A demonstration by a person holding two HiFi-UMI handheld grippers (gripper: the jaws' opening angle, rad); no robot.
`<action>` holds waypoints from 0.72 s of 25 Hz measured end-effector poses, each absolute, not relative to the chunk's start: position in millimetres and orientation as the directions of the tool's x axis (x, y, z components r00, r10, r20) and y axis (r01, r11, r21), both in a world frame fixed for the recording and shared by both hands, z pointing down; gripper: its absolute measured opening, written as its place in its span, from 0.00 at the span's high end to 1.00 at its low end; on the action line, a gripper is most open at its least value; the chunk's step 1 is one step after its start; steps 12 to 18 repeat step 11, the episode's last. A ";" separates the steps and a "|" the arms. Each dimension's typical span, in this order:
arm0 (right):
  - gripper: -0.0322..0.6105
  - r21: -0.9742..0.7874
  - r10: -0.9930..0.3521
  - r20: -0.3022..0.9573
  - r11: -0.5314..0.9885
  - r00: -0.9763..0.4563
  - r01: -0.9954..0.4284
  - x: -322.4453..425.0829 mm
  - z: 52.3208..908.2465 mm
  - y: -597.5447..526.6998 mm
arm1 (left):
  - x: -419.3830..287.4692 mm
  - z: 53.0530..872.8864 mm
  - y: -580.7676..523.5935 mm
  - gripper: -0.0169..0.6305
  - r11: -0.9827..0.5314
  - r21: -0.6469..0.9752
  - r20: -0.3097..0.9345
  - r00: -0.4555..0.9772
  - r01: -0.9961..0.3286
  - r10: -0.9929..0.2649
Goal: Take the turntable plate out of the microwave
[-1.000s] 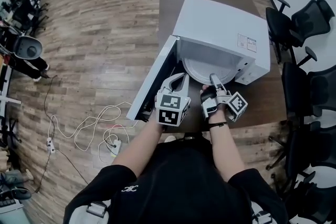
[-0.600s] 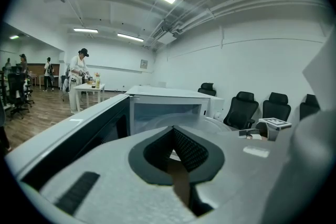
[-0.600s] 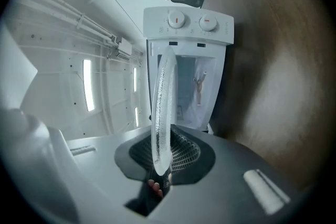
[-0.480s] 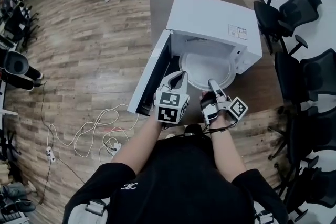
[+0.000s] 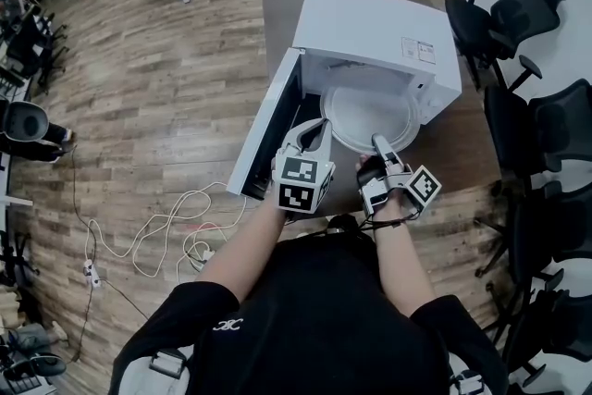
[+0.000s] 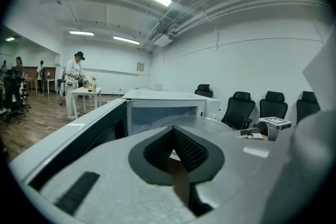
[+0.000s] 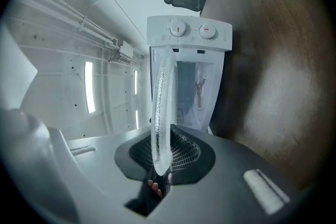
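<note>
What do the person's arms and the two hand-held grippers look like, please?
The left gripper and right gripper have pale grey tapering shells with black ribbed pads inside. Each carries a cube printed with black-and-white square markers. The person wears a black short-sleeved T-shirt, and a dark strap circles the right wrist.

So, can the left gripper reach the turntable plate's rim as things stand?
Probably yes. The microwave door stands wide open, the turntable plate sits at the opening, and the left gripper is by its near-left rim with nothing between. Its jaws are together, though; the right gripper holds the near edge.
</note>
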State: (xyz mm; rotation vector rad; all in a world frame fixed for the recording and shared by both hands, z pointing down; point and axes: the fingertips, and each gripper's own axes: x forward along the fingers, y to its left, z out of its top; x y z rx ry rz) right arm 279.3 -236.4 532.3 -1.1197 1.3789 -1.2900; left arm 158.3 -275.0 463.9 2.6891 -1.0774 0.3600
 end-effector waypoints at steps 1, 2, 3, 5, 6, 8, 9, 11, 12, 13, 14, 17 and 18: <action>0.89 -0.999 -0.984 -0.034 0.040 -0.173 -0.031 279.3 532.0 -236.1 | 157.5 463.2 -274.9 0.96 -0.704 0.108 0.300 0.698 -0.702 -0.650; 0.89 -0.999 -0.984 -0.034 0.040 -0.174 -0.033 279.3 532.0 -235.7 | 156.9 462.6 -274.9 0.96 -0.701 0.104 0.296 0.695 -0.705 -0.655; 0.89 -0.999 -0.984 -0.033 0.040 -0.176 -0.035 279.5 532.1 -235.6 | 156.4 461.5 -275.2 0.96 -0.697 0.100 0.290 0.691 -0.710 -0.662; 0.89 -0.998 -0.983 -0.030 0.038 -0.181 -0.040 281.1 532.6 -236.2 | 156.0 458.2 -276.9 0.96 -0.687 0.095 0.273 0.683 -0.720 -0.677; 0.89 -0.999 -0.983 -0.028 0.036 -0.182 -0.040 282.3 533.2 -236.9 | 156.6 456.8 -277.9 0.96 -0.684 0.094 0.265 0.680 -0.723 -0.683; 0.89 -0.999 -0.983 -0.027 0.033 -0.182 -0.035 284.8 534.0 -238.2 | 158.1 455.3 -280.0 0.96 -0.680 0.093 0.256 0.677 -0.727 -0.689; 0.89 -0.999 -0.983 -0.027 0.033 -0.183 -0.033 285.9 534.2 -238.9 | 158.7 455.0 -281.0 0.96 -0.678 0.094 0.254 0.676 -0.729 -0.691; 0.89 -0.999 -0.983 -0.027 0.033 -0.184 -0.033 288.0 534.7 -240.3 | 159.5 454.4 -282.9 0.96 -0.675 0.097 0.251 0.675 -0.731 -0.694; 0.89 -0.999 -0.983 -0.027 0.033 -0.184 -0.033 288.0 534.7 -240.3 | 159.5 454.4 -282.9 0.96 -0.675 0.097 0.251 0.675 -0.731 -0.694; 0.89 -0.999 -0.983 -0.027 0.033 -0.184 -0.033 288.0 534.7 -240.3 | 159.5 454.4 -282.9 0.96 -0.675 0.097 0.251 0.675 -0.731 -0.694; 0.89 -0.999 -0.983 -0.027 0.033 -0.184 -0.033 288.0 534.7 -240.3 | 159.5 454.4 -282.9 0.96 -0.675 0.097 0.251 0.675 -0.731 -0.694; 0.89 -0.999 -0.983 -0.027 0.033 -0.184 -0.033 288.0 534.7 -240.3 | 159.5 454.4 -282.9 0.96 -0.675 0.097 0.251 0.675 -0.731 -0.694; 0.89 -0.999 -0.983 -0.027 0.033 -0.184 -0.033 288.0 534.7 -240.3 | 159.5 454.4 -282.9 0.96 -0.675 0.097 0.251 0.675 -0.731 -0.694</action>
